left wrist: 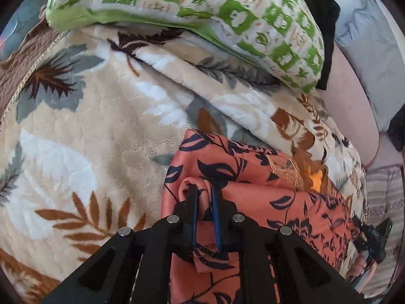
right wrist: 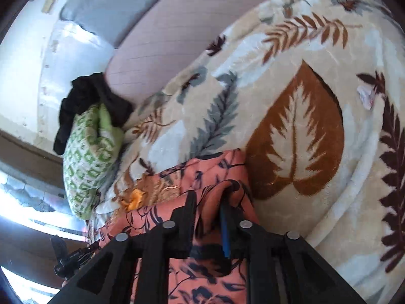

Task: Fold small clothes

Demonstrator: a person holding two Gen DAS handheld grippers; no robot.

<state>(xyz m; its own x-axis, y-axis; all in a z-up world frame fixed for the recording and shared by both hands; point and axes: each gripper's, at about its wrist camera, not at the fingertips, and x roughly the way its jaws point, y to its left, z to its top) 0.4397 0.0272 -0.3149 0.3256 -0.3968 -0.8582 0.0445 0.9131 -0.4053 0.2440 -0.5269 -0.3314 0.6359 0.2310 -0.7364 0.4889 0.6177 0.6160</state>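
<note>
A salmon-orange garment with dark navy leaf print (left wrist: 255,190) lies bunched on the cream leaf-patterned blanket (left wrist: 83,126). My left gripper (left wrist: 204,190) is shut on a rolled fold at the garment's left edge. In the right wrist view the same garment (right wrist: 210,174) hangs from my right gripper (right wrist: 210,197), which is shut on its right edge. A gold-embroidered patch and an orange bit (left wrist: 316,177) show in the garment's middle. The right gripper shows at the far right of the left wrist view (left wrist: 372,235).
A green-and-white patterned pillow (left wrist: 202,7) lies at the head of the blanket, with a black cloth (right wrist: 88,101) draped on it. A pink mattress (right wrist: 182,33) and a grey pillow (right wrist: 106,5) lie beyond, by a white wall.
</note>
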